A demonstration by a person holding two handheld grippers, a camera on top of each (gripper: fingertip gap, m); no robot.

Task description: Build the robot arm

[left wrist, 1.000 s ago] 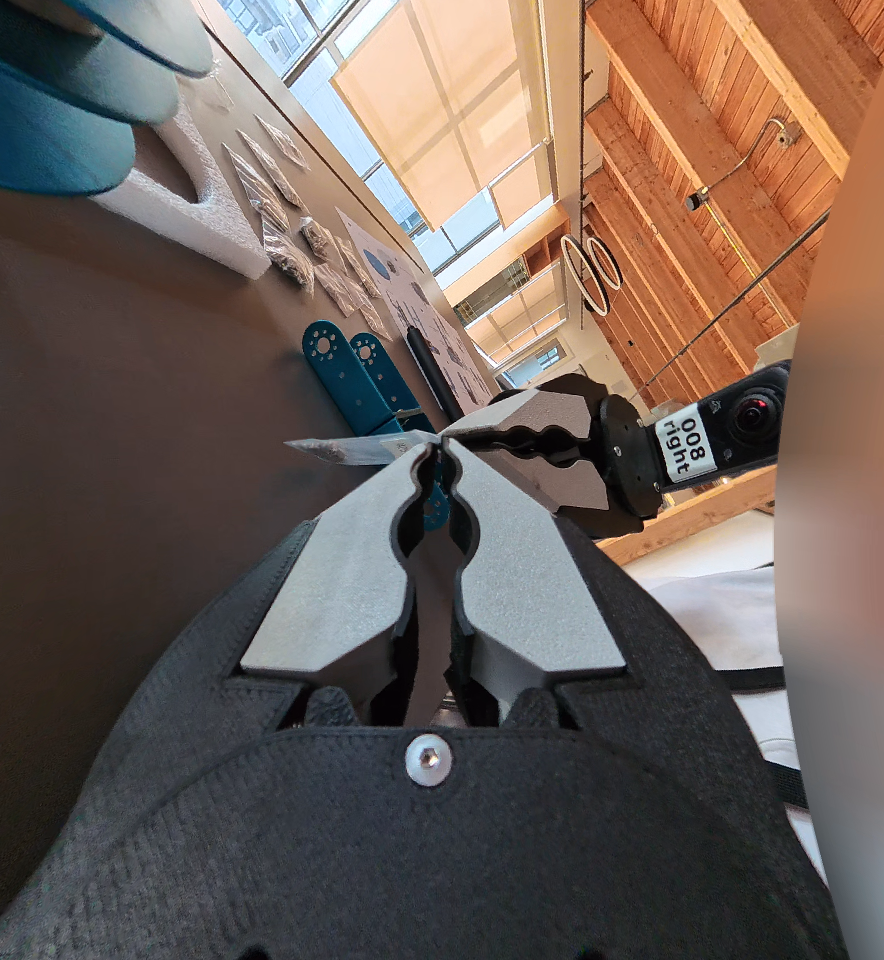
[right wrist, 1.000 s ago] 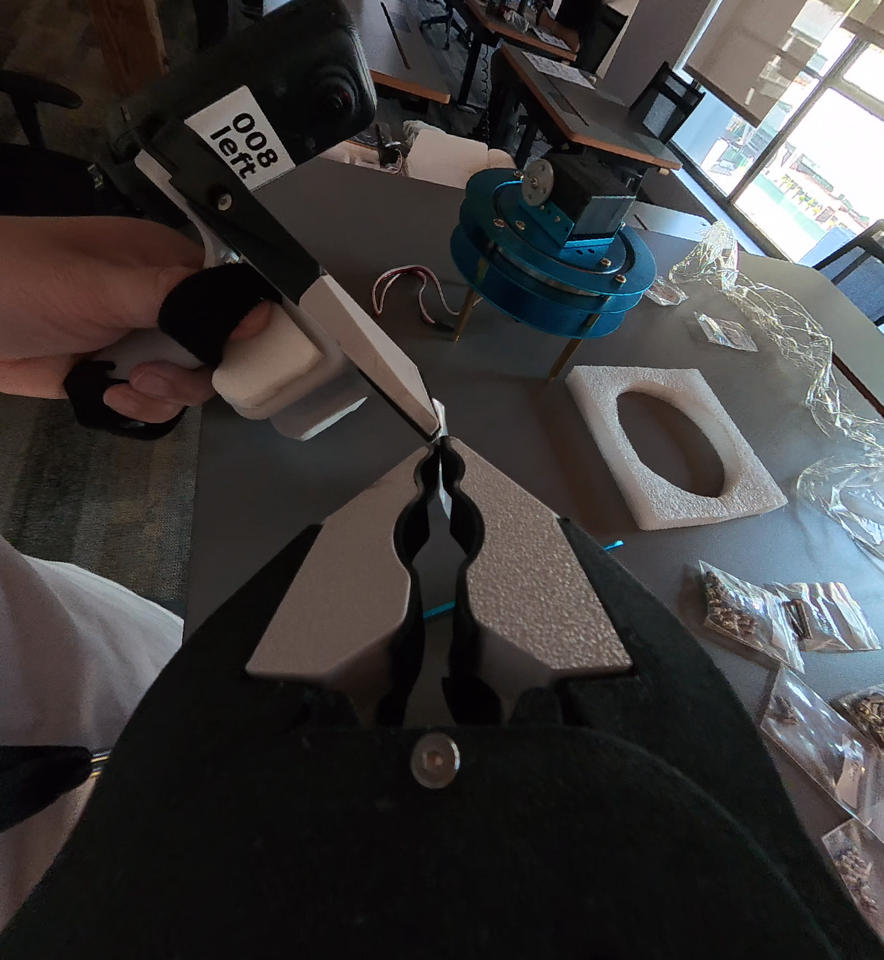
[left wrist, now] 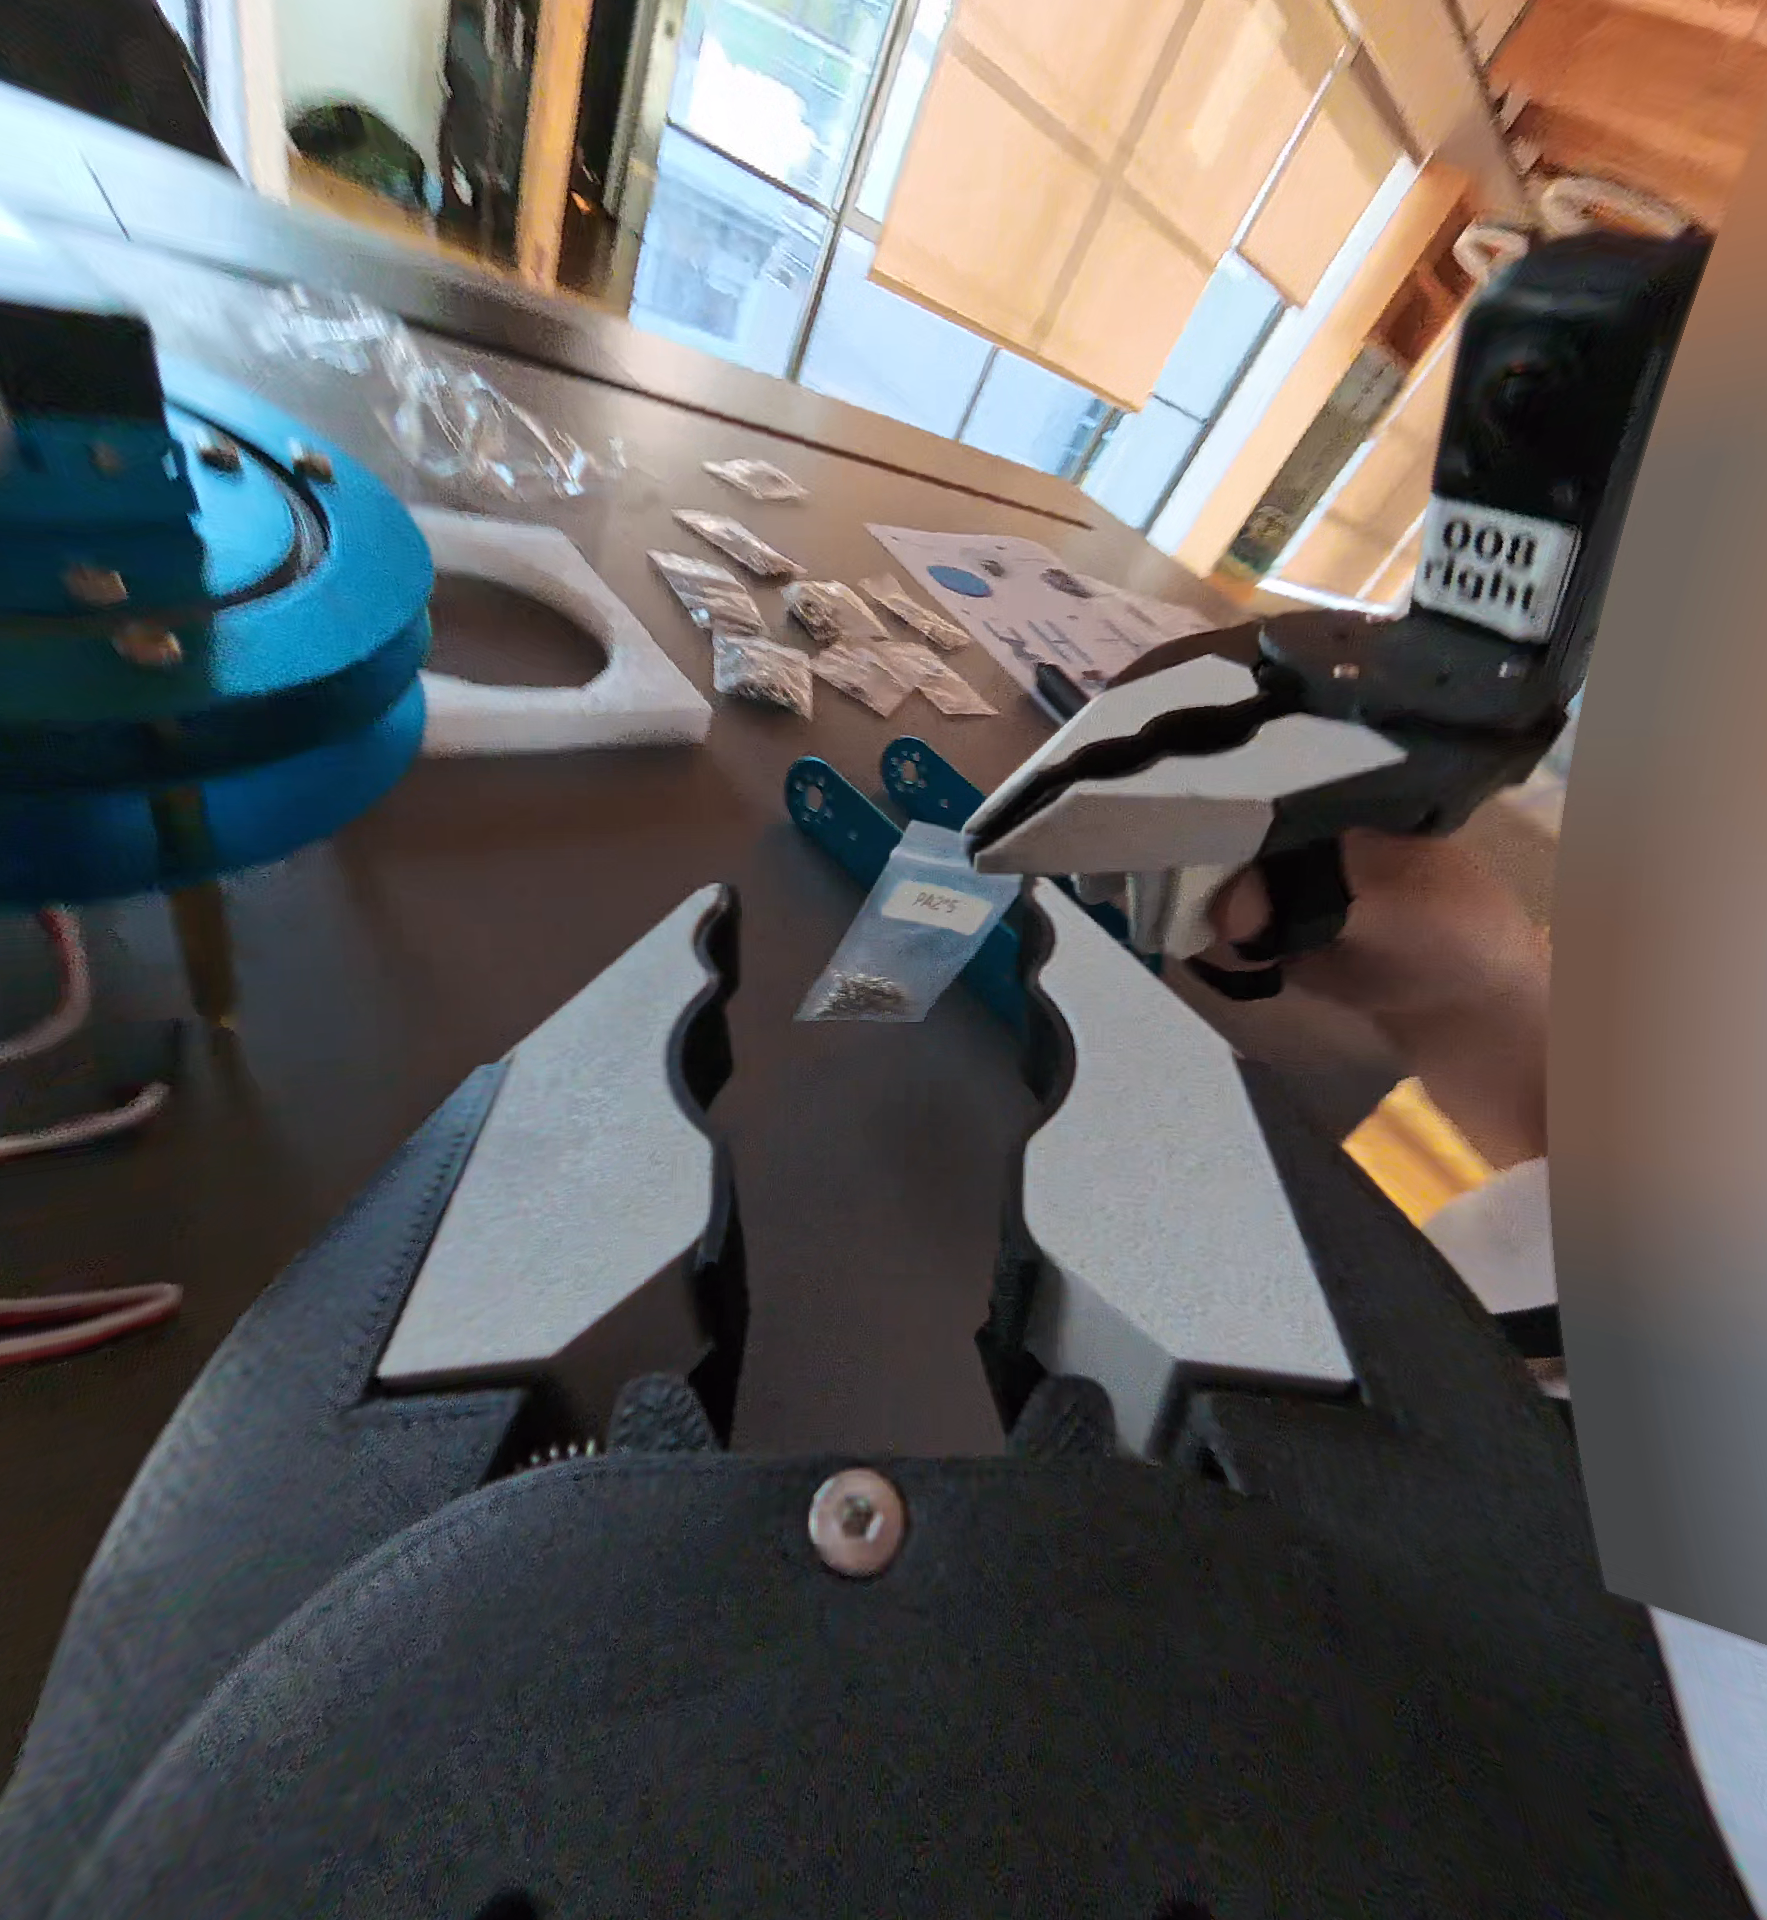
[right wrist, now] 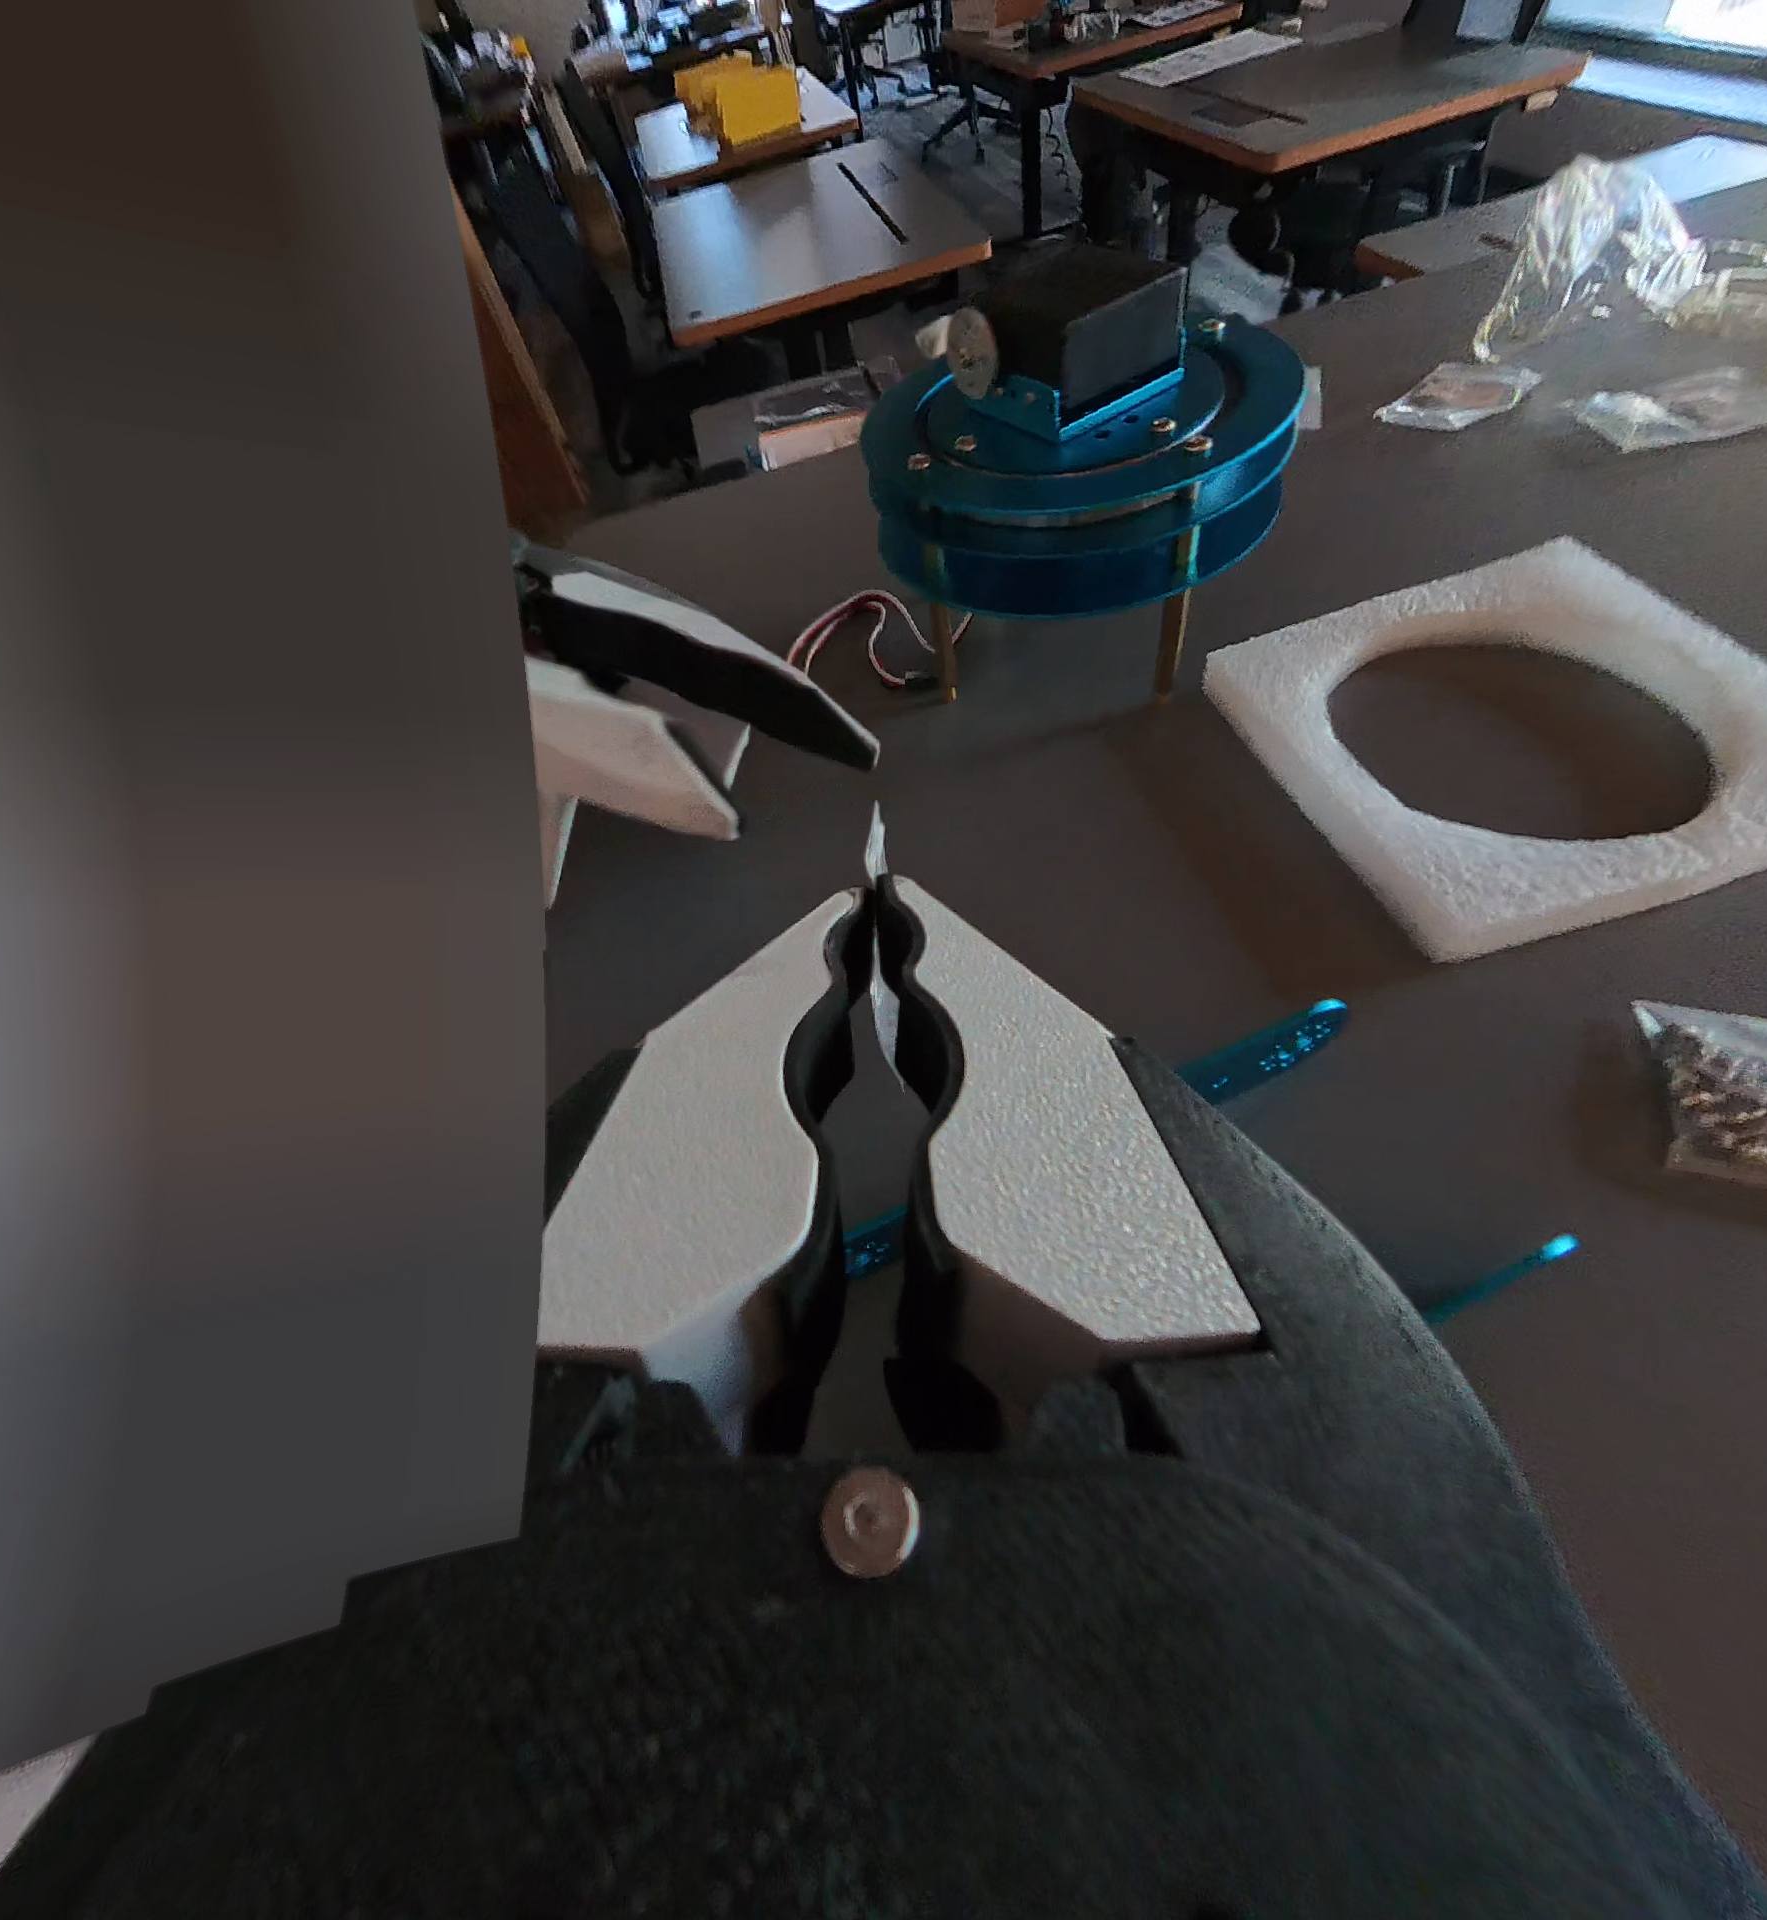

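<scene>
Left wrist view, right gripper (left wrist: 972, 831) pinching small screw bag (left wrist: 894, 951), left gripper (left wrist: 884, 914) spread

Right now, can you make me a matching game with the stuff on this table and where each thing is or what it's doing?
Things:
1. left gripper
2. right gripper
3. small clear plastic bag of screws
4. white foam square with an oval hole

States:
A. lying flat on the table
B. open, holding nothing
C. shut on the bag's top edge
D. hanging in the air

Pairs: 1-B, 2-C, 3-D, 4-A
</scene>
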